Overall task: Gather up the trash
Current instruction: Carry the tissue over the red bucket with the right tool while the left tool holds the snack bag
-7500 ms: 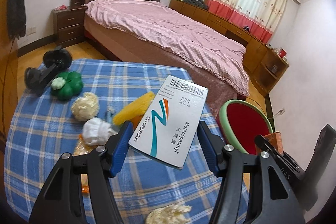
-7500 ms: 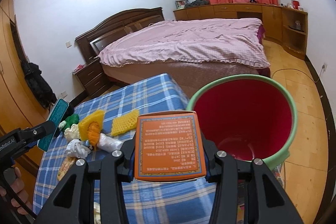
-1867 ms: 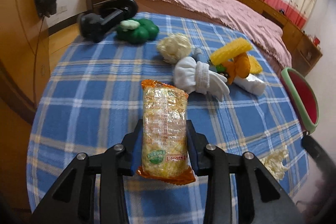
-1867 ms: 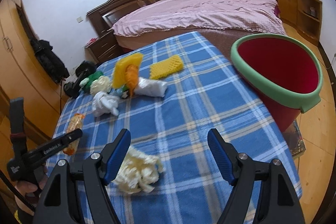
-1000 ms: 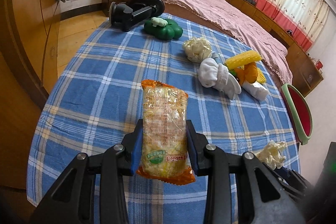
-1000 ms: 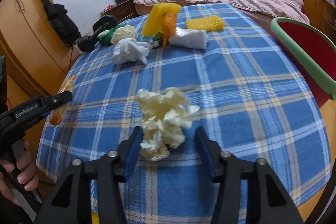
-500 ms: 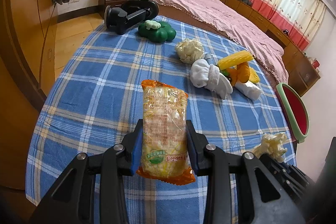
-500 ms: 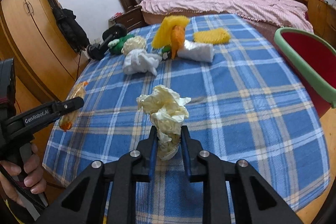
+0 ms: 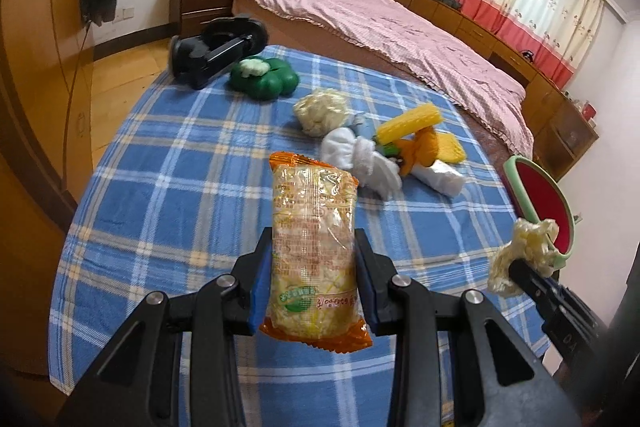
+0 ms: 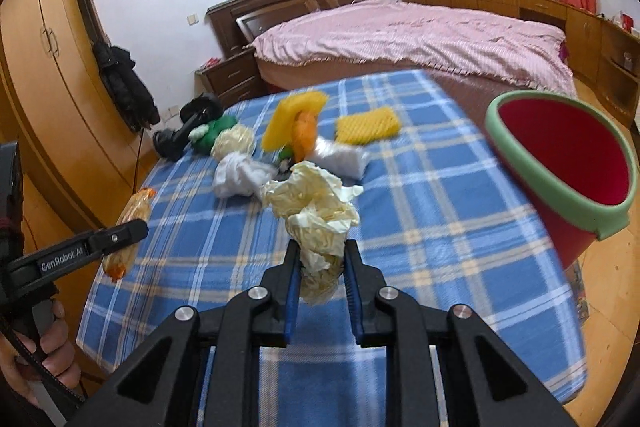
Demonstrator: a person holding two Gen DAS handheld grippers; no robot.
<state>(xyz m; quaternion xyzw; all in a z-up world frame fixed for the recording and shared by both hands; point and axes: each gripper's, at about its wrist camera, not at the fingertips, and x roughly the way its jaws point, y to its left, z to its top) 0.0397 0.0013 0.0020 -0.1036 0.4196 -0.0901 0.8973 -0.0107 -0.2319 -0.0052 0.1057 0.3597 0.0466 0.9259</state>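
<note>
The left claw [image 9: 314,277] is clamped on one snack packet [image 9: 313,247], clear with orange ends, which stands upright in the lower middle of the left wrist view, lifted clear of the table [image 9: 168,163]. The right claw [image 10: 319,269] has just been closing and now pinches one crumpled cream paper wad [image 10: 316,211] by its lower end; the wad rises above the blue pads in the centre of the right wrist view, off the blue plaid cloth. In the left wrist view the same wad shows at the right edge, in front of the bin's rim.

One red bin [image 10: 568,163] with a green rim stands at the right side of the right wrist view, beside the table edge and tilted toward the camera.

Loose things left on the table cluster in the upper middle of both views: one green pepper-shaped toy [image 9: 264,81], one pale crumpled ball [image 9: 320,111], one white bunched cloth [image 9: 360,159], one white wrapped bundle [image 9: 438,179], two yellow foam nets [image 9: 410,121] [image 9: 450,147] and one orange piece [image 9: 420,147] between them. One black device [image 9: 216,51] lies at the far left edge of the table. A person's hand [image 10: 40,359] grips the left handle at the lower left of the right wrist view.
</note>
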